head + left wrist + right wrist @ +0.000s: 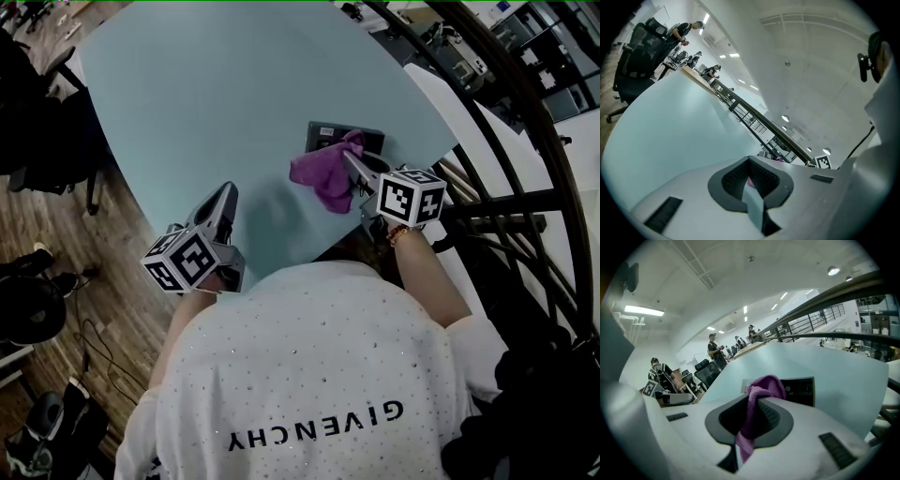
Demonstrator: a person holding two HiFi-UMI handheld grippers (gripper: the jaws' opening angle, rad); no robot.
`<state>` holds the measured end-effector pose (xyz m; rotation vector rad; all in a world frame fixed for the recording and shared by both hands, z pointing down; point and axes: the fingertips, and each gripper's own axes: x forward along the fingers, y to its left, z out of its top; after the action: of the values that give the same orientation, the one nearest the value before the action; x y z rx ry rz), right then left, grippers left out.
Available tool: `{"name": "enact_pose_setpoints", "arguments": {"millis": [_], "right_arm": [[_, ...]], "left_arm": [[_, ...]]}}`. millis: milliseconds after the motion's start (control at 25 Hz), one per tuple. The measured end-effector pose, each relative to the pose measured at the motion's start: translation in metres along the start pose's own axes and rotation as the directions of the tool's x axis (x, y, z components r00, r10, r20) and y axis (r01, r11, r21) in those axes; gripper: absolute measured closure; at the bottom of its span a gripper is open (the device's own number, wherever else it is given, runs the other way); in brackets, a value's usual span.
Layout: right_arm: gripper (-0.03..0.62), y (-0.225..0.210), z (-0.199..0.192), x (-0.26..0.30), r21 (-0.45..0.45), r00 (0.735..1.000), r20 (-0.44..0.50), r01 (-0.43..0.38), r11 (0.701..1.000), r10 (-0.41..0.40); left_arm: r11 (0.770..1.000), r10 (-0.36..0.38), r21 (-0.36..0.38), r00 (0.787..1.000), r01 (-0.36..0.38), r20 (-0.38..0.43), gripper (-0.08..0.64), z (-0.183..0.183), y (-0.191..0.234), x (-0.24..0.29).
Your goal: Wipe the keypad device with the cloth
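The dark keypad device (330, 132) lies near the right edge of the light blue table (216, 94). A purple cloth (325, 174) is draped over its near side and hangs from my right gripper (350, 161), which is shut on it just in front of the device. In the right gripper view the cloth (765, 386) bunches over the jaw tips and covers part of the keypad device (800, 391). My left gripper (228, 191) hovers above the table's near edge, well left of the device, shut and holding nothing. From the left gripper (751, 161) the cloth (779, 159) shows far off.
A black railing (525, 141) runs along the right of the table. Black office chairs (37, 122) stand on the wood floor at the left. People (715, 350) stand at distant desks. My white-shirted torso (319, 375) is at the table's near edge.
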<state>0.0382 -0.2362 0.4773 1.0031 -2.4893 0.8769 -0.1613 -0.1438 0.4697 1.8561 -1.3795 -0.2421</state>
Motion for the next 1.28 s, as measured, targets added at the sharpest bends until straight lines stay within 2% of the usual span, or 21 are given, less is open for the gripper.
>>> {"name": "enact_pose_setpoints", "arguments": {"millis": [720,1040,1120,1280], "right_arm": [[0.569,-0.053,-0.002,-0.045,0.075,0.991,0.043,0.119,0.99,-0.123],[0.569,-0.066,-0.006,-0.057,0.097,0.984,0.052,0.166,0.981,-0.171],[0.569,-0.058,-0.002,-0.058,0.087,0.986,0.059,0.149,0.985,-0.154],[0.569,-0.025,0.013,-0.049,0.014,0.997,0.064,0.045,0.999,-0.046]], "left_arm": [[0.997,-0.072,0.012,0.993,0.073,-0.093,0.56,-0.017,-0.021,0.031],[0.997,-0.069,0.017,0.991,0.071,-0.111,0.56,-0.02,-0.02,0.035],[0.997,-0.069,0.016,0.992,0.071,-0.11,0.56,-0.02,-0.02,0.033],[0.998,-0.064,0.019,0.993,0.066,-0.098,0.56,-0.018,-0.021,0.03]]}}
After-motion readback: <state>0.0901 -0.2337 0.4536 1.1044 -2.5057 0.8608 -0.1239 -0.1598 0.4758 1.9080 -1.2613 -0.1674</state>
